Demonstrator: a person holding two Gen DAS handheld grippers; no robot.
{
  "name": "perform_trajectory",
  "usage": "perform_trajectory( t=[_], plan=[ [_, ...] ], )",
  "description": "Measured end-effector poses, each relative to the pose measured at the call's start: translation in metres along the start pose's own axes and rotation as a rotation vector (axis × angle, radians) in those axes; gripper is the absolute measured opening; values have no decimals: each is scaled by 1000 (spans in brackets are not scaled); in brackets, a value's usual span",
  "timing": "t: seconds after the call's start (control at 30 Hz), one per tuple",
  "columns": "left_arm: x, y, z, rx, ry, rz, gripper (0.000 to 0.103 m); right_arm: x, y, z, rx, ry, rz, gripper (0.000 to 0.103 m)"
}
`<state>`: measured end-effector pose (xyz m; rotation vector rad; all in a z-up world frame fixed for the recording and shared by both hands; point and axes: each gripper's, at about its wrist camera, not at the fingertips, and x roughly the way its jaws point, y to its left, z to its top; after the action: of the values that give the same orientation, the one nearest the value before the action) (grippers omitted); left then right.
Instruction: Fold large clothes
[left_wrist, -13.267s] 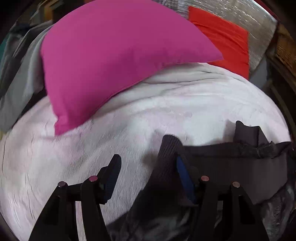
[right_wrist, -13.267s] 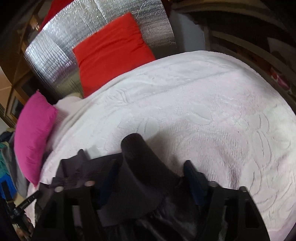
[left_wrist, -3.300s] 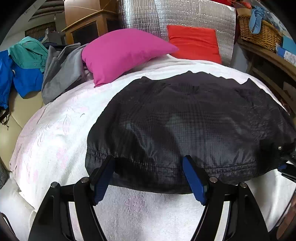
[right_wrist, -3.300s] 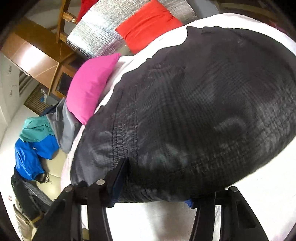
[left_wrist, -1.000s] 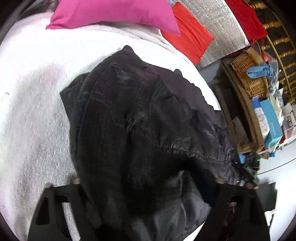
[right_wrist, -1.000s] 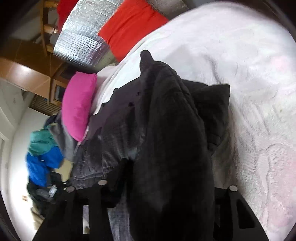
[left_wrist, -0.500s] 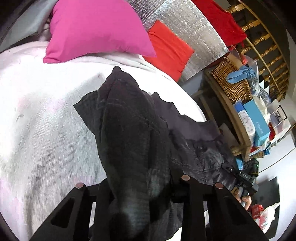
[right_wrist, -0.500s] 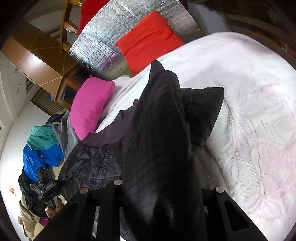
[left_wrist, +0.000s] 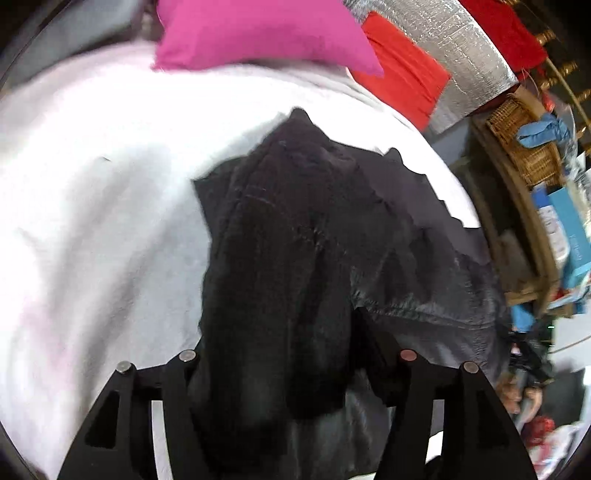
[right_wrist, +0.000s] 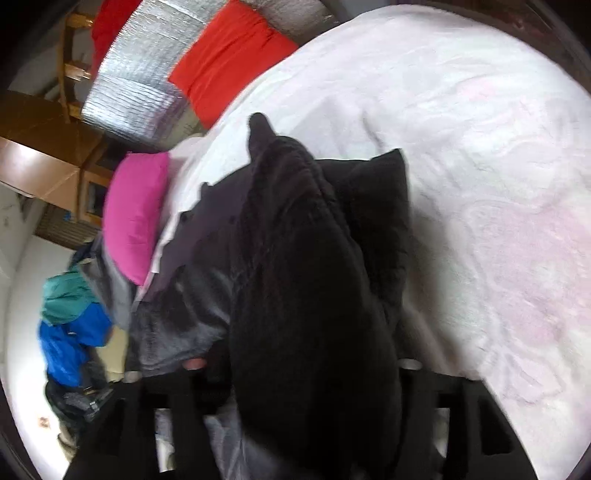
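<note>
On the white bedspread, the black jacket lies bunched with its long ridge running straight away from both grippers, a fold draped between the opening jaws of the left gripper and the right gripper alike, so neither's really nearer.

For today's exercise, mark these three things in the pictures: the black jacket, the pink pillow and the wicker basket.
black jacket (left_wrist: 280, 258), left wrist view, on the raised dark fold.
pink pillow (left_wrist: 258, 33), left wrist view, on its broad face.
wicker basket (left_wrist: 524, 147), left wrist view, on its woven side.
</note>
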<state>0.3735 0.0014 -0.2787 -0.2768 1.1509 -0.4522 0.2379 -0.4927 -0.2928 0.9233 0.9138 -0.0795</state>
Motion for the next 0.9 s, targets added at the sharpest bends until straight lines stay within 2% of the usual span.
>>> perform_trajectory(
  t=[0.1, 0.2, 0.27, 0.3, 0.33, 0.4, 0.43, 0.5, 0.53, 0.6, 0.73, 0.83, 0.9],
  plan=[
    [-25, -5, -13, 35, -79, 66, 63, -24, -6, -11, -18, -54, -34, 72],
    [-49, -5, -31, 49, -142, 122, 63, -58, -15, -29, -12, -170, -83, 72],
    [-62, -13, -44, 80, -208, 228, 66, -86, -17, -46, -16, -284, -115, 72],
    [-65, -19, -49, 95, -233, 272, 75, -96, -14, -53, -35, -336, -110, 73],
    [-69, -24, -53, 127, -263, 322, 78, -102, -9, -58, -57, -366, -92, 73],
    [-73, -25, -57, 157, -263, 391, 80, -109, 9, -71, -138, -412, -34, 73],
    [-75, -24, -59, 148, -260, 421, 80, -109, 22, -78, -185, -429, -40, 71],
    [-81, -21, -64, 138, -273, 404, 80, -99, 43, -86, -251, -431, -103, 69],
    [-83, -19, -67, 133, -269, 391, 80, -89, 50, -87, -280, -411, -149, 64],
    [-76, -15, -68, 104, -236, 386, 80, -79, 49, -82, -277, -379, -173, 62],
    [-64, 3, -62, 30, -217, 313, 80, -78, 25, -53, -158, -381, -126, 64],
    [-58, 5, -50, 24, -226, 304, 80, -69, 19, -31, -108, -391, -109, 66],
    [-53, 3, -37, 34, -231, 299, 80, -61, 21, -15, -102, -367, -87, 68]
  ],
)
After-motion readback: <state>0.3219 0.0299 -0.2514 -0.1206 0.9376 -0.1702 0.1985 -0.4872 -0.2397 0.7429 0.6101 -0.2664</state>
